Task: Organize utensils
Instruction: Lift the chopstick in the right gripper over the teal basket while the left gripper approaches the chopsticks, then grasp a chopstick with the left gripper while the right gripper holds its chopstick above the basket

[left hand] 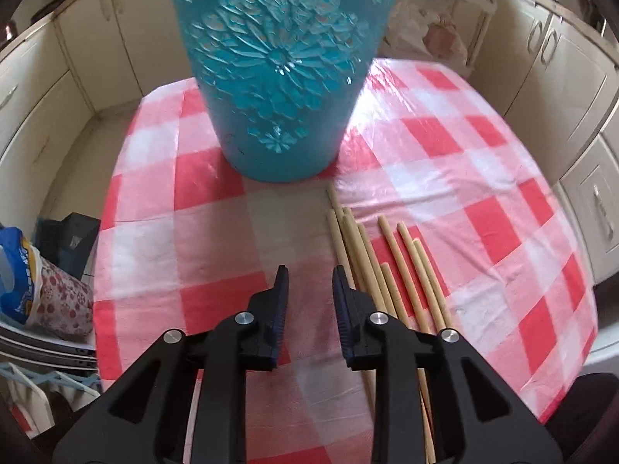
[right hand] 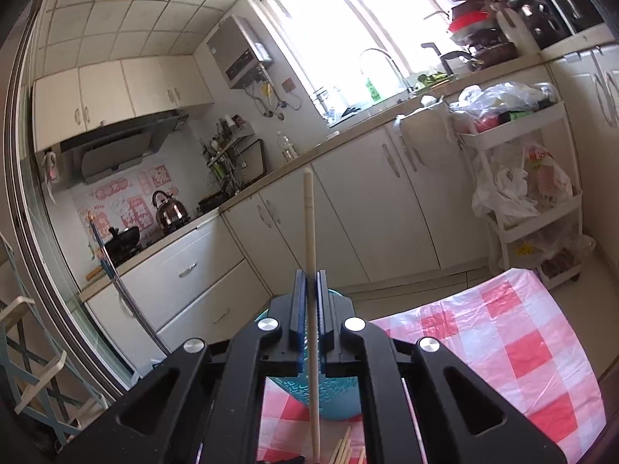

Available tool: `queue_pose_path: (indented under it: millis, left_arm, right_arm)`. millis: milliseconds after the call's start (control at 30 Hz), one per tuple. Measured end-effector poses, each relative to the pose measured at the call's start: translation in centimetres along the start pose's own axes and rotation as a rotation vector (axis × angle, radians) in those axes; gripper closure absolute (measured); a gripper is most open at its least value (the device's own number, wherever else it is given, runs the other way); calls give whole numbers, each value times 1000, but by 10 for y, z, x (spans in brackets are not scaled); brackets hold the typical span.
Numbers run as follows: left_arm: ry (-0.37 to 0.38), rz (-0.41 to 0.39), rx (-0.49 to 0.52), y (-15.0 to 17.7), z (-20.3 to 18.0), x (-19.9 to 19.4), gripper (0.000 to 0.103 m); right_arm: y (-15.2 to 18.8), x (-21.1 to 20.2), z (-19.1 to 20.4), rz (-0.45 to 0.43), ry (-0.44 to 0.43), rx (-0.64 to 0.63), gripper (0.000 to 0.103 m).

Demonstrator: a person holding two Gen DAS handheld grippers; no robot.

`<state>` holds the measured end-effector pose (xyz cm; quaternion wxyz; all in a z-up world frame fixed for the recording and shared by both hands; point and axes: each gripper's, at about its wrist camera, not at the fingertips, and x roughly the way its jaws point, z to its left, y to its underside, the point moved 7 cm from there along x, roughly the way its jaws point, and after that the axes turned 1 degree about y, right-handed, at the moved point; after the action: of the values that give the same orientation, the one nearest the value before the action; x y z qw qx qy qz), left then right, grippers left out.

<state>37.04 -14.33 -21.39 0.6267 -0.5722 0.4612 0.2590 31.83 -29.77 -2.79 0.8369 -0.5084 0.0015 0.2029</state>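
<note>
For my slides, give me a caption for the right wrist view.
Right gripper clamps one chopstick upright above the blue container on the checkered tablecloth.

Ahead of your left gripper (left hand: pixel 309 270), a glossy embossed teal holder (left hand: pixel 278 77); matt wooden chopsticks (left hand: pixel 387 263) on shiny checked plastic tablecloth (left hand: pixel 445 162).

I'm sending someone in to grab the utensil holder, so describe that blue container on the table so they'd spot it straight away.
Find the table with the red-and-white checked cloth. At its far side stands the tall turquoise container, upright, narrowing toward its base, with raised flower patterns on its side. The loose wooden chopsticks lie flat just in front of it; it is the only blue, standing thing there.
</note>
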Motion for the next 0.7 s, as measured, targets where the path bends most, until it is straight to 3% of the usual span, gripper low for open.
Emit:
queue_pose_path:
  millis: [267,500,600,667,700]
  left_arm:
    - [6,4,24,8,-11,4,73]
    - [4,16,51,15,-18,4,76]
    - [-25,13,54,15,-16,4,82]
    - [-33,14,44,14,-11,3,95]
    - [-29,15,37,14,-7,3,97]
  right_arm:
    - [8,3,-4,22,-12,17,97]
    - [6,-3,2,12,-28,-4,97]
    - [4,-6,5,7,-30,-15,97]
    - [5,-7,5,8,-30,-17,97]
    - [5,-7,5,10,-30,-15,97]
